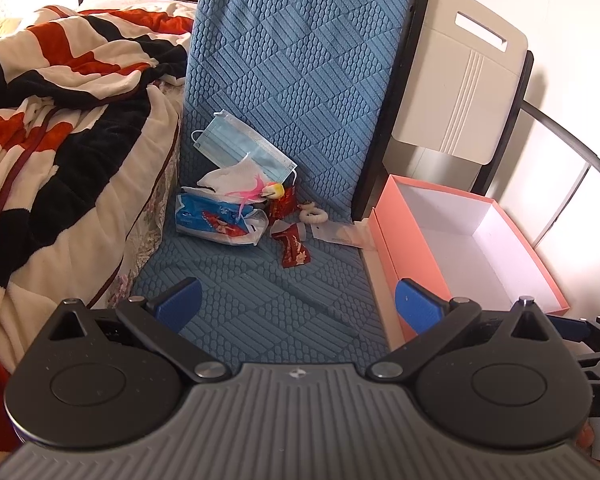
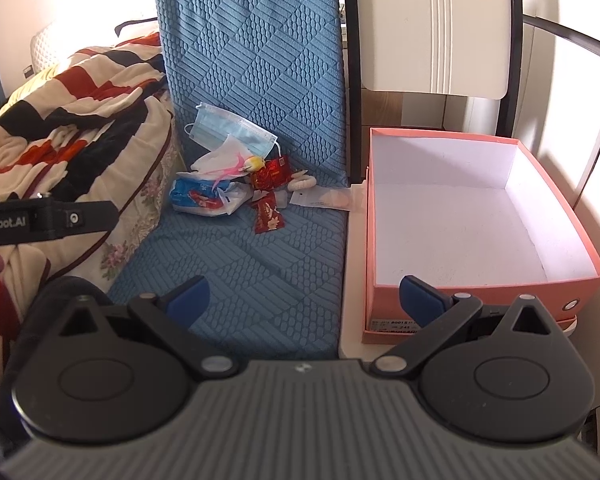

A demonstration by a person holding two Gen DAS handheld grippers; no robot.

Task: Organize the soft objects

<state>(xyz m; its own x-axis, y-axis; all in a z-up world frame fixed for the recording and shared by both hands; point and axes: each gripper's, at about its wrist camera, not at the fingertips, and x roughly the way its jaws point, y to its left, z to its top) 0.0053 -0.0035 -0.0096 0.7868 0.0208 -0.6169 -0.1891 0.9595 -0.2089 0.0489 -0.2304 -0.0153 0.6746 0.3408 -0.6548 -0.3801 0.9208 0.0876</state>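
Blue quilted cushion (image 2: 260,240), covering seat and backrest, bears a small heap at the fold where seat meets back.

Items in the heap:
- surgical mask (image 2: 230,130), pale blue, leaning against the backrest, topmost;
- white tissue (image 2: 220,158), crumpled, just below the mask, with a pink feathery strand (image 2: 228,170) across it;
- tissue pack (image 2: 204,198), blue and white wrapper, lying flat on the seat at the left of the heap;
- red wrapper (image 2: 267,213), lying alone just in front of the heap; further red packets (image 2: 272,172) behind it;
- white tag (image 2: 320,200) at the cushion's right edge, touching the box side.

Orange box (image 2: 480,292), lidless, white inside, stands to the right of the cushion (nothing in it).

Striped blanket (image 1: 60,120), red, black and cream, is piled to the left.

Left gripper (image 1: 298,300): blue pads spread wide, holding nothing, hovering over the front of the seat.

Right gripper (image 2: 304,300): likewise spread and unloaded, one pad over the cushion, the other before the box's near wall.
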